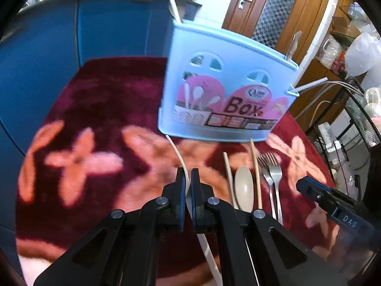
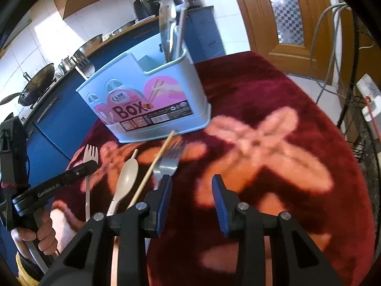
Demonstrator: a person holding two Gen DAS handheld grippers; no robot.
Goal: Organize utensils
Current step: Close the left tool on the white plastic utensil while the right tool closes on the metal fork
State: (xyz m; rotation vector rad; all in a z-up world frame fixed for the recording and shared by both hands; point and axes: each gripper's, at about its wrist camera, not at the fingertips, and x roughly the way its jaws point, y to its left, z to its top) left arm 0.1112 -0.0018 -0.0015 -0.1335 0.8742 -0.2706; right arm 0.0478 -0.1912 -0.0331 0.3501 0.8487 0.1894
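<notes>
My left gripper [image 1: 188, 174] is shut on a thin beige plastic fork [image 1: 176, 152], seen edge-on and held a little above the cloth. In the right wrist view the left gripper [image 2: 91, 164] crosses the fork [image 2: 91, 153] just below its tines. A light blue cutlery box [image 1: 226, 83] stands upright behind, with metal utensils [image 2: 169, 23] in its end compartment. A beige spoon [image 1: 244, 188], wooden chopsticks [image 1: 256, 171] and metal forks [image 1: 271, 169] lie in front of it. My right gripper [image 2: 191, 181] hovers open beside the metal forks [image 2: 170, 162], with nothing between its fingers.
A dark red floral cloth [image 2: 262, 83] covers the round table. Blue cabinets [image 1: 59, 35] and a counter with a wok [image 2: 38, 81] stand behind. A wooden door [image 2: 297, 12] and a wire rack [image 1: 357, 119] are to the right. A hand [image 2: 45, 236] grips the left tool.
</notes>
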